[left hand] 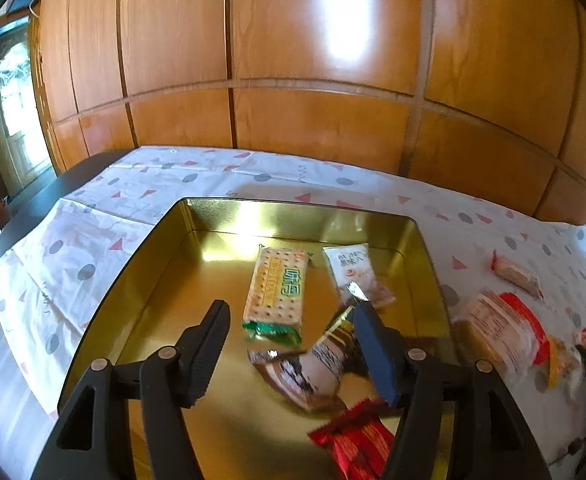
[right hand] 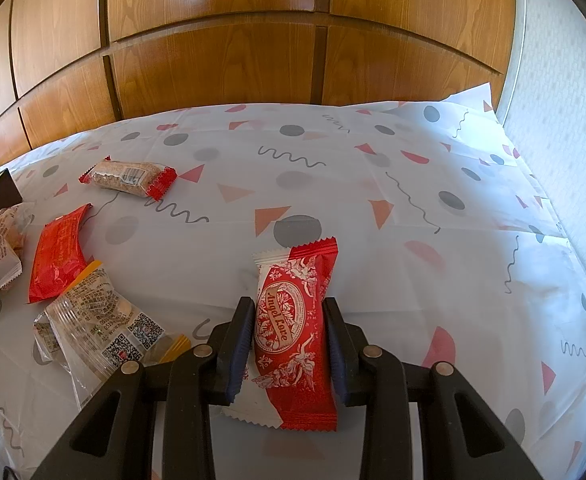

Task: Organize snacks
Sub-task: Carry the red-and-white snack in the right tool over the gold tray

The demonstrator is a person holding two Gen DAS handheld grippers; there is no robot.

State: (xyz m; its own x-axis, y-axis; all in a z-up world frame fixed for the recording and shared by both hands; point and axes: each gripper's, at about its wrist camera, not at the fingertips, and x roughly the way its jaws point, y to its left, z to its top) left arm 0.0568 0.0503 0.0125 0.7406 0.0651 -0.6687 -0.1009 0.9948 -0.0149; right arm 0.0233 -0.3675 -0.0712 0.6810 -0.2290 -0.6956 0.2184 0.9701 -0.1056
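Because the snacks are being gathered into one place, your right gripper (right hand: 287, 344) pinches the red-and-white packet (right hand: 293, 340) by its long sides, lifted upright and ready to carry. At ten o'clock from it, loose packets (right hand: 59, 256) wait on the patterned cloth (right hand: 373, 200). Your left gripper (left hand: 289, 344) hangs spread and empty over the gold tin (left hand: 141, 280), where a cracker pack (left hand: 277, 288) lies at twelve o'clock and a brown packet (left hand: 313, 372) just beneath, likely already sorted.

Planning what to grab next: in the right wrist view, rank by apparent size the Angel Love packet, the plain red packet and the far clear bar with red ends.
1. Angel Love packet, though nearness to the camera inflates it.
2. Plain red packet.
3. Clear bar with red ends, farthest away, so possibly bigger than it looks.
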